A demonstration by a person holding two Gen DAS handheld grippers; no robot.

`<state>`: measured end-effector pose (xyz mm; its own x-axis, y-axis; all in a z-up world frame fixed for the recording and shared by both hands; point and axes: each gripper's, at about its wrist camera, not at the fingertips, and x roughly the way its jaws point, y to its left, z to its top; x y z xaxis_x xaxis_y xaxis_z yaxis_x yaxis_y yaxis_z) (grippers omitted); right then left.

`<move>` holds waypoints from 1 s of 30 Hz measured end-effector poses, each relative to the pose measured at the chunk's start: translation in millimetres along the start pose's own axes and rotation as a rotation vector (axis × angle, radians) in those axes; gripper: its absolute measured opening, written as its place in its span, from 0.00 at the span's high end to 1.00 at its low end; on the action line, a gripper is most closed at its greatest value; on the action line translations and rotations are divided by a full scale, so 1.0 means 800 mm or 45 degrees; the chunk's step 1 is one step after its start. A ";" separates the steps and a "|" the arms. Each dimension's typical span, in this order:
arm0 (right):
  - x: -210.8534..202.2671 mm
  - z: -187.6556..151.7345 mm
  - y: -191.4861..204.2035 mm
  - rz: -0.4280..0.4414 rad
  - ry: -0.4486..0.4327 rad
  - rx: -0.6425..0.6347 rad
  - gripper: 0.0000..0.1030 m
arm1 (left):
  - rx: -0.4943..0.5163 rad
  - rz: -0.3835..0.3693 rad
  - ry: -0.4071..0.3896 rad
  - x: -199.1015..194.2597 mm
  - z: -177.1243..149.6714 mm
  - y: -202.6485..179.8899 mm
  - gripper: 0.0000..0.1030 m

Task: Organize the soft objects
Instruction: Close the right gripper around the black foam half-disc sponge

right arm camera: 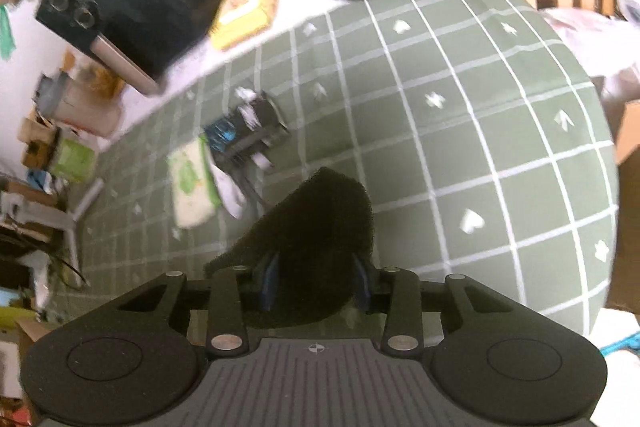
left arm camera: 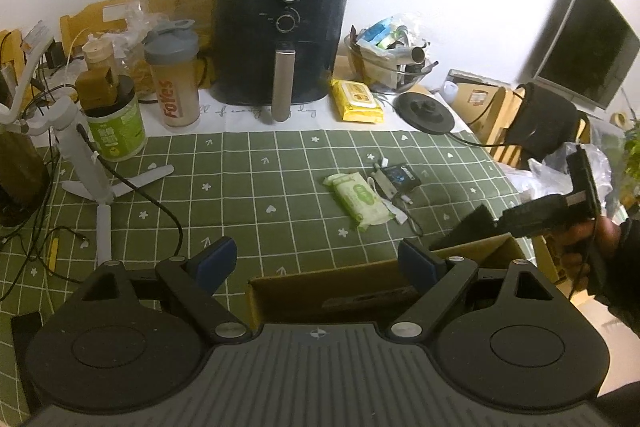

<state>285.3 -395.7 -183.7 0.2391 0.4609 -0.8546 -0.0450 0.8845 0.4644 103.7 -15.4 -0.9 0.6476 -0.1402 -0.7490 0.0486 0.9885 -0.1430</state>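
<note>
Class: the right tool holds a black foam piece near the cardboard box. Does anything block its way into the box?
Nothing visible does. The black foam piece in the right tool hangs by the cardboard box, whose top is open; the left tool hovers open above the box.

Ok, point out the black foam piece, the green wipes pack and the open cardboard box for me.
black foam piece [right arm camera: 320, 227], right wrist view, middle of its fuzzy top face.
green wipes pack [left arm camera: 360, 201], left wrist view, centre of the label.
open cardboard box [left arm camera: 320, 293], left wrist view, outer front wall.

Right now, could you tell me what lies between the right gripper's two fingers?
A black foam sponge sits pinched between the right gripper's blue pads, seen in the right wrist view.
</note>
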 end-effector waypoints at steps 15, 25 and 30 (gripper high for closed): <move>0.026 0.000 0.021 -0.207 -0.124 0.177 0.00 | 0.002 -0.034 0.038 0.004 0.002 -0.002 0.14; 0.057 -0.014 0.055 -0.424 -0.025 0.022 0.00 | 0.029 -0.034 0.036 0.011 0.015 0.001 0.14; 0.050 -0.028 0.051 -0.427 0.008 0.051 0.00 | 0.062 -0.050 0.024 0.016 0.029 0.001 0.14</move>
<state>271.4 -339.8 -204.4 0.2283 0.1451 -0.9627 0.0731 0.9835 0.1656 129.5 -15.4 4.2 0.6300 -0.1792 -0.7556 0.1110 0.9838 -0.1407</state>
